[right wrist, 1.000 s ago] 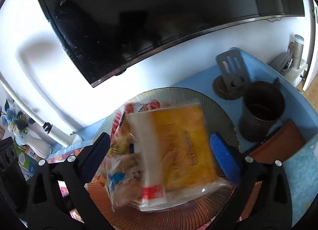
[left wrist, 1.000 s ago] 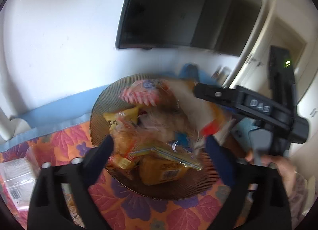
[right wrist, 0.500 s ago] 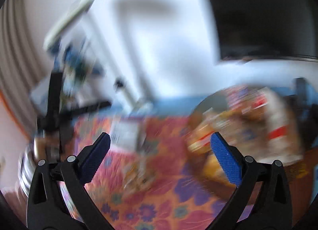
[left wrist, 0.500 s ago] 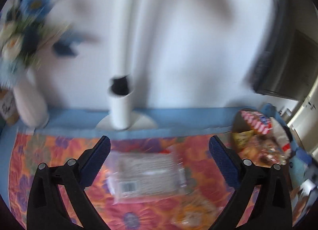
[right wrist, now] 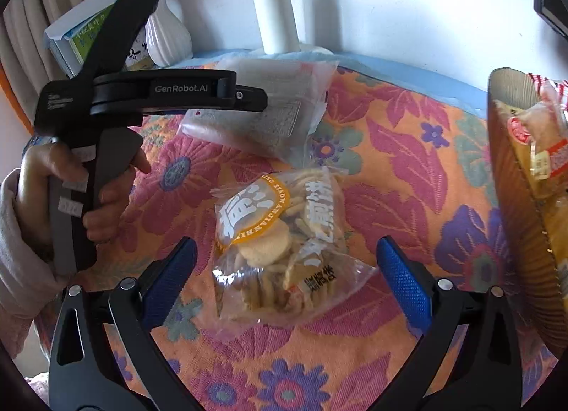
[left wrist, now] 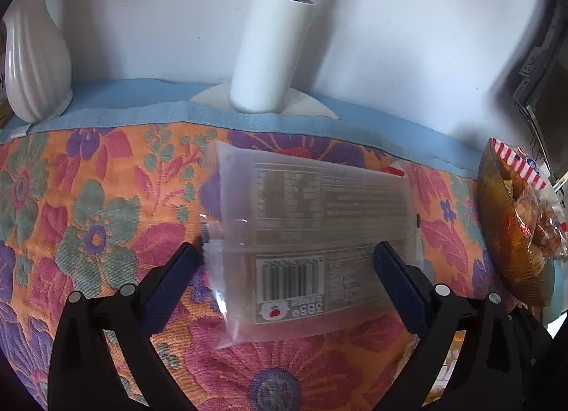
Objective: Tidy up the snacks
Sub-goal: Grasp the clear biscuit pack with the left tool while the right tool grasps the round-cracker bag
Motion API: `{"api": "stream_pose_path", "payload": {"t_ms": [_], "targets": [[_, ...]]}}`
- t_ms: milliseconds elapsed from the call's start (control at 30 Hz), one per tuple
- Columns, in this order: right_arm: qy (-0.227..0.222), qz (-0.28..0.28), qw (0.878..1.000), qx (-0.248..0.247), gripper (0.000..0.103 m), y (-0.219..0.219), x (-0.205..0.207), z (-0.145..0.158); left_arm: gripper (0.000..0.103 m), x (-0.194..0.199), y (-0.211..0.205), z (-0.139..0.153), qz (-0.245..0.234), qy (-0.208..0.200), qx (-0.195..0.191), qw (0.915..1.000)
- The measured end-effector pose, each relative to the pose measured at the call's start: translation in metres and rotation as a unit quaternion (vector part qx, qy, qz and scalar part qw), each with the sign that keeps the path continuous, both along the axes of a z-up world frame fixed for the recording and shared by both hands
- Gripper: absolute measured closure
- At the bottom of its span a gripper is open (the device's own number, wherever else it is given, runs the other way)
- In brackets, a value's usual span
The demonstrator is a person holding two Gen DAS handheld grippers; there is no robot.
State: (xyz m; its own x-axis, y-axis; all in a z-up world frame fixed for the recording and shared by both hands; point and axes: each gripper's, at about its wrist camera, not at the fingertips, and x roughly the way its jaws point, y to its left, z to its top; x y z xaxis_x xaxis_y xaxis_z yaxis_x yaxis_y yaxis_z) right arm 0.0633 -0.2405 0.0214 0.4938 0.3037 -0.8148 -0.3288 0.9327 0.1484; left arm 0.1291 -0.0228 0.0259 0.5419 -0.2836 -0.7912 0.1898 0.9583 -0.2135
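Approach step noted: left gripper (left wrist: 287, 261) is held wide open over a clear packet (left wrist: 312, 233) on the floral cloth (left wrist: 88, 215); right gripper (right wrist: 285, 265) gapes empty over a biscuit bag (right wrist: 280, 244). Closing, then transfer to the bowl (right wrist: 511, 198), is judged next.

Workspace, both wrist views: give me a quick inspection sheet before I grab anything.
Surface: floral cloth over a blue cover.
Job's things: translucent packet label side up, flat on the cloth; cookie bag nearer; amber ribbed bowl already holding snacks.
Clutter: white vase, white stand post, boxes by the vase.
Grippers: left gripper jaws open astride the packet; right gripper jaws open astride the cookie bag.
Cables: nothing seen.
Surroundings: white wall, dark screen edge, curtain.
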Motion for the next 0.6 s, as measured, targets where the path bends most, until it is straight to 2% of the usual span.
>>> {"api": "stream_pose_path", "payload": {"t_ms": [100,133,167,200,233,267,300,333,433,600], "targets": [[-0.015,0.005,1.000,-0.025,0.003,0.009,0.001,-0.004,0.005,-0.006,-0.008,-0.002,-0.012,-0.005,0.014,0.9998],[-0.024,0.004,0.999,-0.030,0.028,0.013,-0.001,-0.002,0.005,-0.007,-0.013,-0.003,-0.017,-0.004,0.017,0.9997],[-0.037,0.000,0.999,-0.030,0.037,0.013,-0.004,0.001,0.005,-0.010,-0.018,-0.004,-0.025,-0.005,0.023,0.9994],[-0.039,-0.002,0.999,-0.028,0.041,0.012,-0.006,0.002,0.012,-0.015,-0.024,-0.004,-0.038,-0.011,0.036,0.9986],[-0.042,-0.001,0.999,-0.024,0.043,0.012,-0.008,0.003,0.031,-0.018,-0.030,-0.002,-0.049,-0.021,0.040,0.9978],[-0.048,0.001,0.999,-0.019,0.043,0.012,-0.011,0.005,0.044,-0.023,-0.033,0.002,-0.053,-0.033,0.049,0.9968],[-0.059,0.001,0.998,-0.014,0.044,0.011,-0.015,0.008,0.069,-0.028,-0.035,0.008,-0.058,-0.044,0.047,0.9963],[-0.068,-0.002,0.998,-0.010,0.044,0.008,-0.022,0.015,0.077,-0.029,-0.035,0.012,-0.059,-0.045,0.033,0.9967],[-0.094,-0.026,0.995,0.025,0.044,-0.009,-0.031,0.039,0.085,-0.033,-0.034,0.022,-0.056,-0.053,0.004,0.9970],[-0.140,-0.056,0.987,0.052,0.044,-0.040,-0.044,0.086,0.087,-0.039,-0.030,0.053,-0.066,-0.072,-0.052,0.9938]]}}
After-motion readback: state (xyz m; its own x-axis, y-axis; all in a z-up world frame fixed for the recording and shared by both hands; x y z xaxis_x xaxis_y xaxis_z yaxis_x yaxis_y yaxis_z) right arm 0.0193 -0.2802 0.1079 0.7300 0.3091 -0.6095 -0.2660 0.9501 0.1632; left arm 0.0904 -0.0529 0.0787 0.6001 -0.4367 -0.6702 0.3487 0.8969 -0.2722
